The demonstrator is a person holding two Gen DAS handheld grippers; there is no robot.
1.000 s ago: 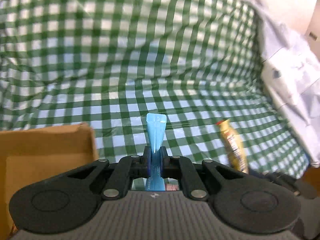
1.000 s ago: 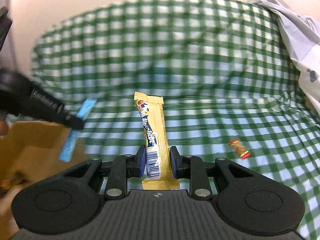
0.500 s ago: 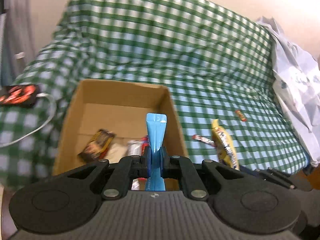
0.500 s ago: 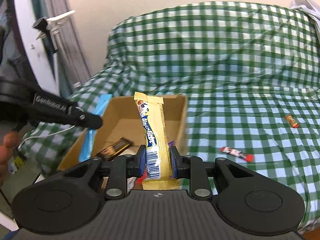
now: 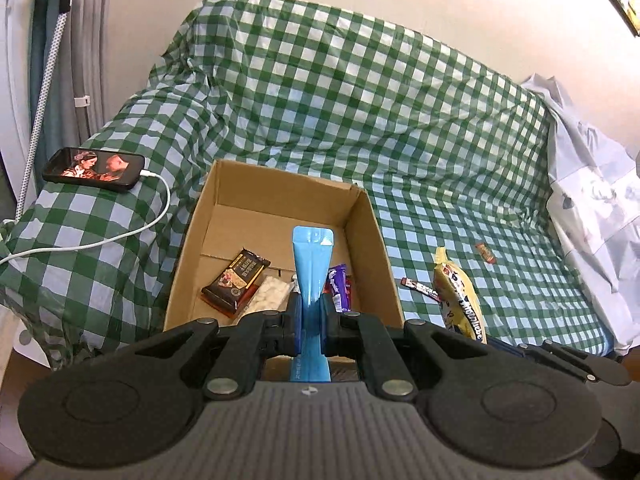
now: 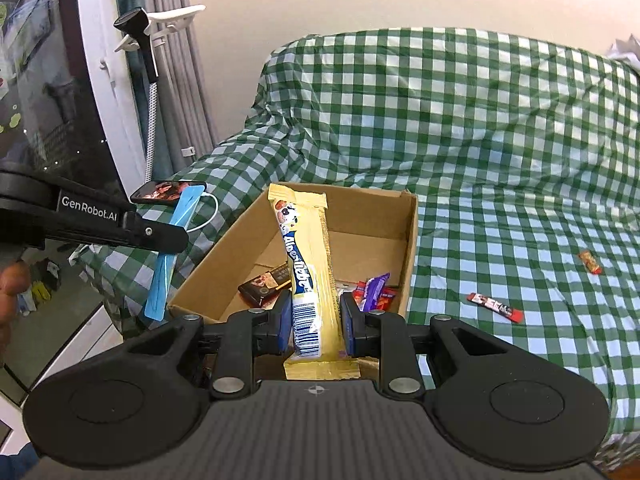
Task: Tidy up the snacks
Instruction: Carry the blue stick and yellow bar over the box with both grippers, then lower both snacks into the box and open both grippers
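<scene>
Both tongs stay clamped, left tongs (image 5: pixel 310 314) on the blue sachet (image 5: pixel 310 268) and right tongs (image 6: pixel 315 320) on the yellow bar (image 6: pixel 308 272), so they should release low inside the cardboard box (image 5: pixel 372 248).

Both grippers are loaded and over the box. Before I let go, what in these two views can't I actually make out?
- Near floor of the cardboard box: hidden in both views by the gripper bodies.
- Snack beside the purple wrapper: left view, covered by the blue packet; right view, by the yellow bar.
- Small orange candy: label too small.
- Left gripper: right view, cut off by the left edge.
</scene>
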